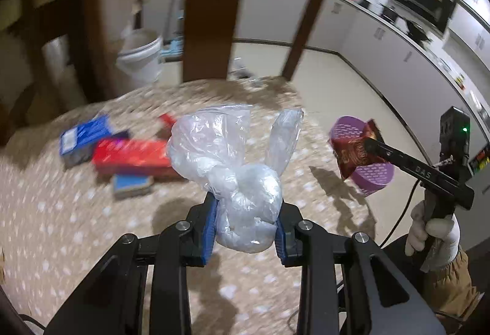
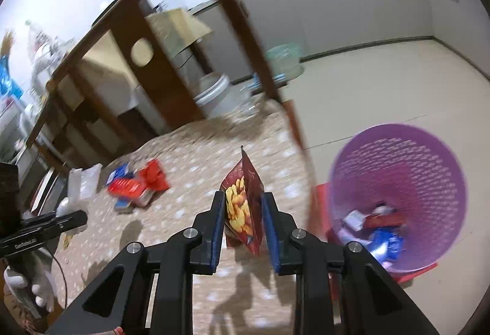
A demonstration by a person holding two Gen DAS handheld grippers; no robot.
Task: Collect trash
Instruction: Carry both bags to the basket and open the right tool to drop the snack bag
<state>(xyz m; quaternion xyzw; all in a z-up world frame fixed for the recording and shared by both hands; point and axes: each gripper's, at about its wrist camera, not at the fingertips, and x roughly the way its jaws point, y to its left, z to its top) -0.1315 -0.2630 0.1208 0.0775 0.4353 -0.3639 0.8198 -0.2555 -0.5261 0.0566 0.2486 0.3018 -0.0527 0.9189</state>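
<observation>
My left gripper (image 1: 246, 220) is shut on a knotted clear plastic bag (image 1: 242, 178) and holds it above the patterned rug (image 1: 76, 212). My right gripper (image 2: 243, 215) is shut on a dark red snack wrapper (image 2: 243, 212); in the left wrist view the right gripper (image 1: 372, 145) holds the wrapper (image 1: 352, 152) in front of the purple mesh trash basket (image 1: 372, 178). The basket (image 2: 398, 182) stands to the right of my right gripper, with some trash inside it (image 2: 376, 227). Red and blue boxes (image 1: 128, 154) lie on the rug; they also show in the right wrist view (image 2: 137, 186).
A wooden table's legs (image 1: 211, 13) stand at the rug's far edge. A white bucket (image 1: 142, 56) sits on the floor behind them. Kitchen cabinets (image 1: 367, 28) run along the far wall. The left gripper (image 2: 70, 220) with the bag shows at the far left of the right wrist view.
</observation>
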